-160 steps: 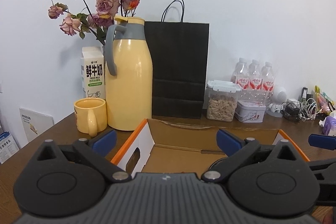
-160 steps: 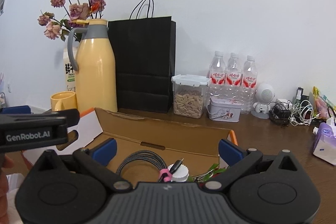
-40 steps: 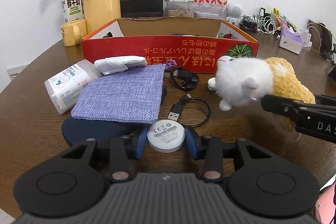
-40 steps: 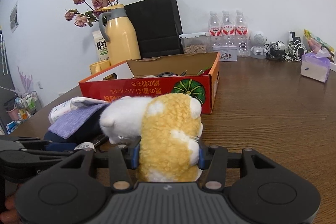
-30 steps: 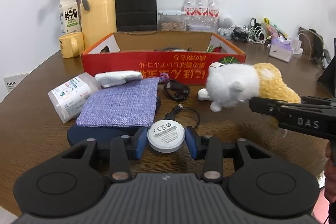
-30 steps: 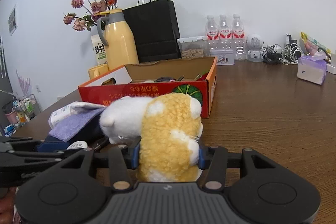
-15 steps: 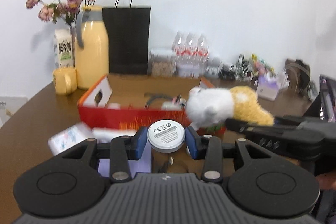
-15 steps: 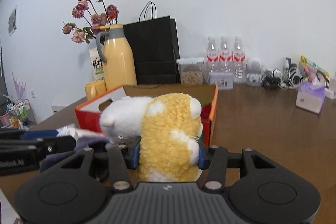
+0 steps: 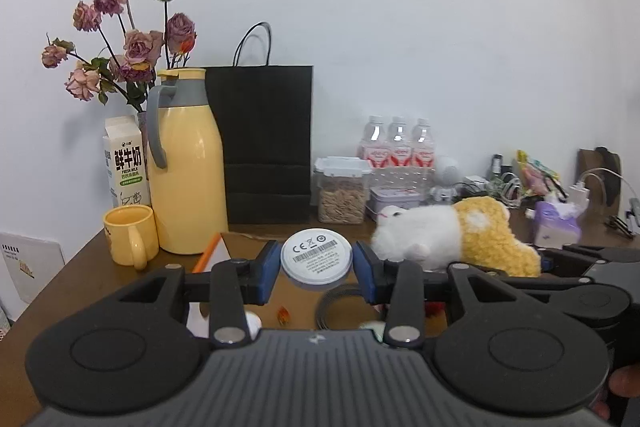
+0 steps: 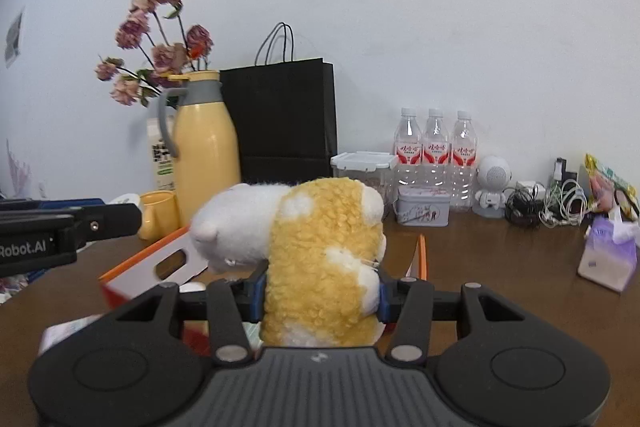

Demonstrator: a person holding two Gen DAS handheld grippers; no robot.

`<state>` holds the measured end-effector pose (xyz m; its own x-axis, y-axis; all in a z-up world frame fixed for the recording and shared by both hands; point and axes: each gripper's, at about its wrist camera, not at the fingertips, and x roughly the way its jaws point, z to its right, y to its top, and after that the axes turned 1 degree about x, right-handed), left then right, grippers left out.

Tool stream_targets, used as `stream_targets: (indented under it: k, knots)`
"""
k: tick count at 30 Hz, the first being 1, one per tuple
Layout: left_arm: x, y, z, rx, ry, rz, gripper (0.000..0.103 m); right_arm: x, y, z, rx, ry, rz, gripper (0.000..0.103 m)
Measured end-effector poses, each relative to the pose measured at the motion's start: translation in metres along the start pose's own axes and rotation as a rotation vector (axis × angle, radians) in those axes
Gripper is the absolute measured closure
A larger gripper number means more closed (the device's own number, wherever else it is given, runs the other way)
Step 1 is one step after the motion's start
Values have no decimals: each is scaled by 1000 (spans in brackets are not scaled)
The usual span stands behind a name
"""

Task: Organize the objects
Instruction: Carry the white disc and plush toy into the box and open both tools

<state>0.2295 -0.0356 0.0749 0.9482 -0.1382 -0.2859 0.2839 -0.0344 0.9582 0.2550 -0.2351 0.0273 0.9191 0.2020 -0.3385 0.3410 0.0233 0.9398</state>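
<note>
Carrying two items above the open cardboard box [image 9: 208,255], the left claw [image 9: 316,269] is clamped on a white round disc [image 9: 316,259] while the right claw [image 10: 320,297] squeezes a yellow-and-white plush toy [image 10: 320,251]. Neither is dropped yet; a cable coil [image 9: 340,303] already lies inside, judging by the left view.

bright even indoor light, soft shadows on the wall [image 9: 440,27], heavy fisheye bend, dark corners, near stuff along the bottom a bit soft, no real glare
</note>
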Motion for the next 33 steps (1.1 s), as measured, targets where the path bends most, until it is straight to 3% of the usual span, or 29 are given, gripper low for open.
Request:
stream_targets:
  k: [5, 9, 13, 20, 21, 22, 23, 24, 25, 27, 33]
  knots:
    - [55, 8, -14, -18, 16, -38, 62, 54, 18, 7, -1, -26, -60, 56]
    - [101, 12, -19, -18, 47, -60, 62, 98, 24, 23, 71, -31, -128, 56]
    - [137, 3, -29, -47, 80, -155, 62, 121, 11, 28, 97, -40, -172, 56]
    - [149, -6, -36, -48, 115, -209, 62, 131, -1, 25, 81, -28, -212, 55]
    - [148, -6, -34, -40, 120, -211, 59, 129, -1, 24, 79, -31, -211, 54]
    - [146, -7, -32, -30, 125, -211, 42, 129, -2, 25, 79, -32, -208, 52]
    - [146, -6, -30, -25, 131, -207, 16, 128, -2, 25, 78, -36, -204, 49]
    - [142, -6, -28, -18, 139, -189, 6, 126, -2, 25, 76, -38, -197, 35]
    - [139, -6, -27, -11, 145, -172, 0, 123, -2, 25, 75, -43, -185, 15]
    - [134, -3, -24, -1, 152, -150, 0, 116, -2, 25, 71, -56, -152, 0]
    - [138, -2, -23, -3, 171, -170, 0, 109, 0, 23, 64, -52, -132, 0]
